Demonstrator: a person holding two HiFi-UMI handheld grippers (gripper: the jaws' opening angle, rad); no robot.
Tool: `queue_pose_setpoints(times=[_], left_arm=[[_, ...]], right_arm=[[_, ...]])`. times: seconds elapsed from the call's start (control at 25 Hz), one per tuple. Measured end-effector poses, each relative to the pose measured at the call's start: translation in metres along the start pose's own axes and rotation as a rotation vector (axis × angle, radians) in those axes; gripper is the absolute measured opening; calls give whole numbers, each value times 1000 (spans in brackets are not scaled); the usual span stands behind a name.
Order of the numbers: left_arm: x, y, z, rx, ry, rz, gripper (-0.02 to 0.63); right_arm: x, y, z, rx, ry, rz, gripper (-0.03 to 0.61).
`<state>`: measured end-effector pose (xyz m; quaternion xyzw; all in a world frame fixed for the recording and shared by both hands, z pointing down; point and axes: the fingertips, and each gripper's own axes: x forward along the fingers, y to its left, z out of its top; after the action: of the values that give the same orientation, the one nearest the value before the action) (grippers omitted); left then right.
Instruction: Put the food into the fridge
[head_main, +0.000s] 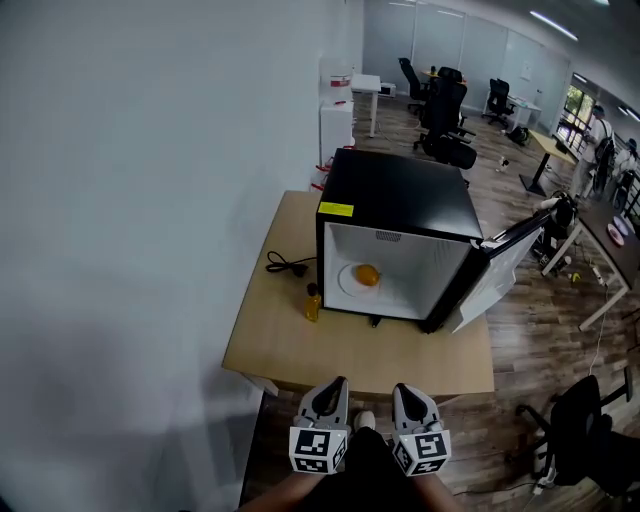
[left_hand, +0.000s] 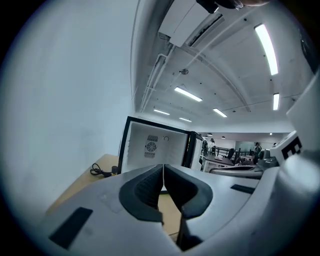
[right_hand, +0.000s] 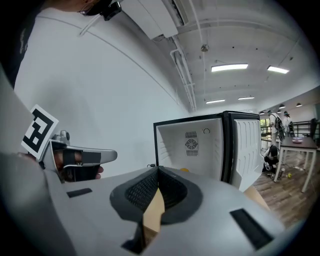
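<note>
Hanging short of the surface, near edge: left hand-held gripper and right hand-held gripper, both with jaws pressed together on nothing. Food sits on a plate inside the open fridge. Bottle stands outside, just beside the fridge's front left corner. Risk, as I judge it: a low reach tips the bottle against the fridge frame, or the door swings in. Bottle contents too small to tell; hands cut off at the frame bottom.

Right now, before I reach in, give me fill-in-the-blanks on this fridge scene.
The fridge door is ___.
The plate with food sits ___ the fridge.
The yellow bottle on the table is not yet in the ___.
Left tongs and right tongs are both ___, holding nothing.
Missing: open; inside; fridge; shut.
</note>
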<state>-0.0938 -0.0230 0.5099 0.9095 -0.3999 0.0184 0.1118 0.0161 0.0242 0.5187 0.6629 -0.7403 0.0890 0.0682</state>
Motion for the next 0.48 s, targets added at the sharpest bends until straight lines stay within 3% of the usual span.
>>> queue_pose_setpoints(times=[0.32,0.48], left_arm=[[-25,-6,-6,30,3,-27,20],[-24,-9,-12,6,5,-37,20]], right_arm=[[-21,15,1,-36,7,-24,60],[-23,11,2,-51,9,-45,60]])
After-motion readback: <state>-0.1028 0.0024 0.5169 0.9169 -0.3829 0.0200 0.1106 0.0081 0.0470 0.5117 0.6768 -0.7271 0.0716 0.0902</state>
